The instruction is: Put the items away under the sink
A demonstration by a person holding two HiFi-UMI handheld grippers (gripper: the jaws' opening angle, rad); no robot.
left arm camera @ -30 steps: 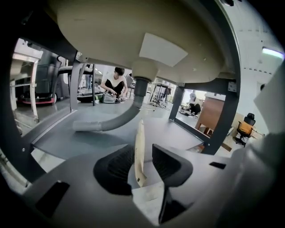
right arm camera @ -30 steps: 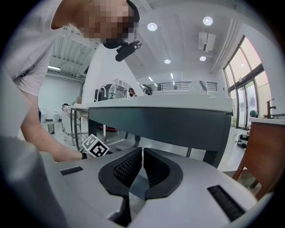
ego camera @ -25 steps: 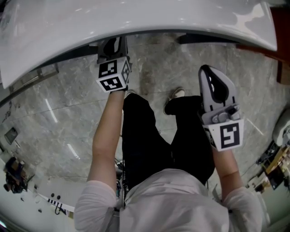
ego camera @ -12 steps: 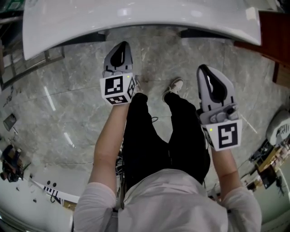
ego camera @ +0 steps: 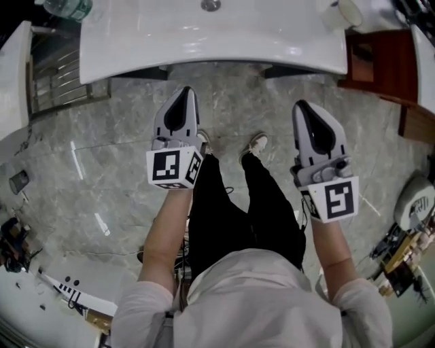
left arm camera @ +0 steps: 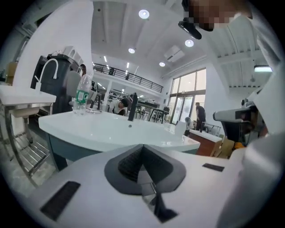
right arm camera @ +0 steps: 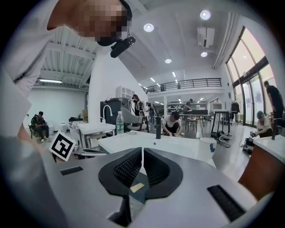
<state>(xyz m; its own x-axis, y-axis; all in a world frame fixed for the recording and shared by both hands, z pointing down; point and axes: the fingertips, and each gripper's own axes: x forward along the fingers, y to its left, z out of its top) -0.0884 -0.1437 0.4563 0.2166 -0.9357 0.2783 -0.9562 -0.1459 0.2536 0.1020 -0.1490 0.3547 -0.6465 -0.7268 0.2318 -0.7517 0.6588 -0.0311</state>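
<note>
The person (ego camera: 258, 299) stands before the near edge of the sink (ego camera: 204, 34), both arms stretched fwd over the marble floor (ego camera: 102, 149). The L gripper (ego camera: 183, 95) is held just short of the near edge, toward its left half; its jaws are clenched together, tips touching, w/ nothing between them, as its own view shows (left arm camera: 142, 147). The R gripper (ego camera: 306, 109) is at about the same height, toward the right half of the near edge, apart from the L one; its jaws are also pressed together and hold nothing (right arm camera: 142, 151). Neither gripper touches the sink. A bottle (ego camera: 68, 8) w/ green label stands upright at the far-left corner of the sink top, well apart from both grippers; it is seen also in the gripper views (left arm camera: 81, 95) (right arm camera: 119, 122). A white cup (ego camera: 346, 12) stands near the far-right corner. A black faucet (left arm camera: 132, 107) rises at the far edge, about mid. Beside the left edge is a metal rack (ego camera: 54, 75); beside the right edge is a brown cabinet (ego camera: 377, 61).
</note>
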